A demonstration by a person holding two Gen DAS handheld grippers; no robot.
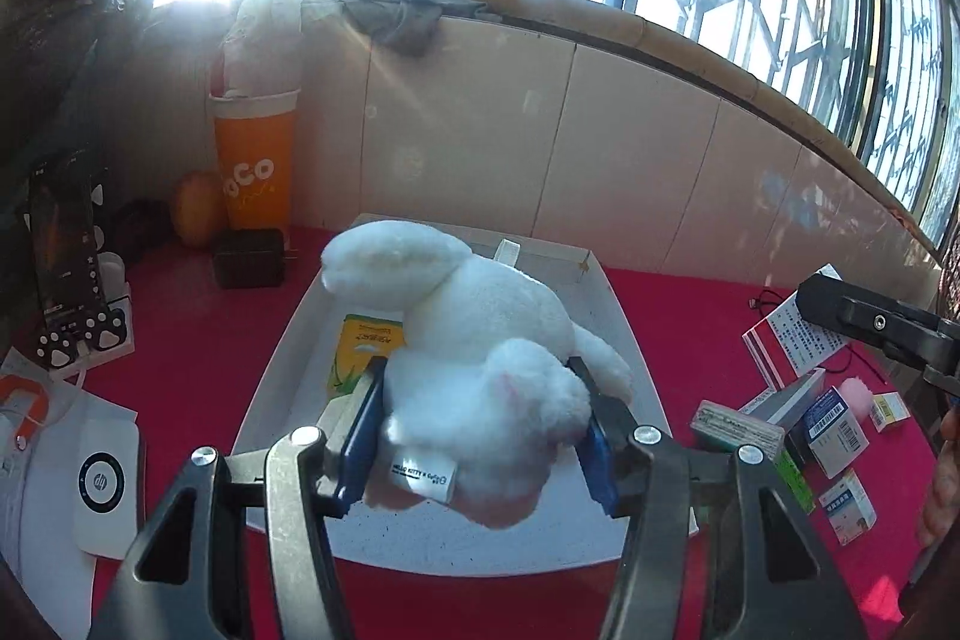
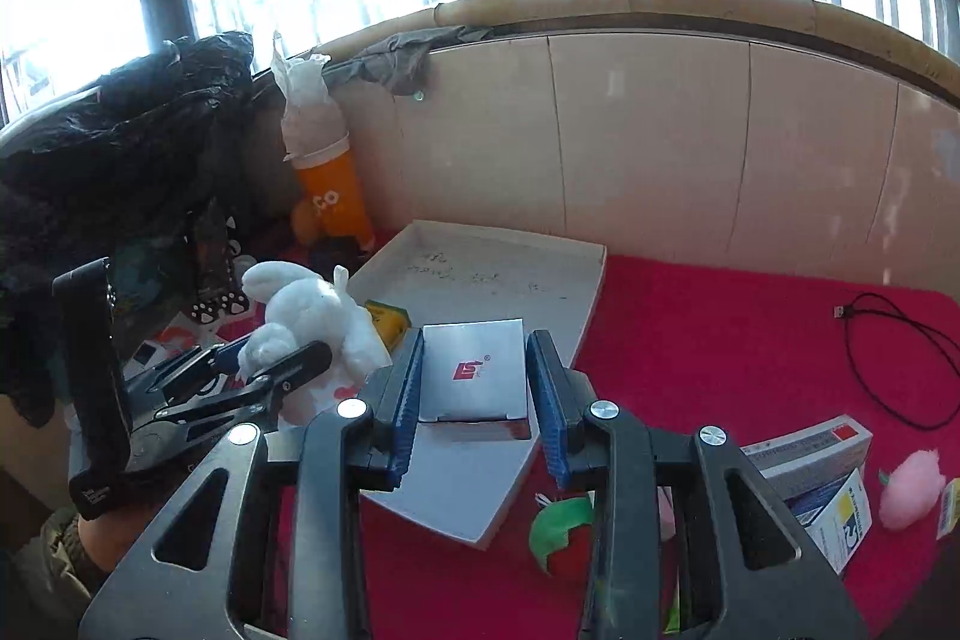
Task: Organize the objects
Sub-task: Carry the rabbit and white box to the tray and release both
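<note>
My left gripper is shut on a white plush rabbit and holds it over the white tray. A yellow-green box lies in the tray under the rabbit. My right gripper is shut on a silver box with a red logo, held over the tray's near part. The right wrist view shows the left gripper with the rabbit at the tray's left side.
Several medicine boxes and a pink fluffy toy lie on the red cloth at the right. A strawberry plush lies under my right gripper. An orange cup, a black charger, a phone stand and a black cable are nearby.
</note>
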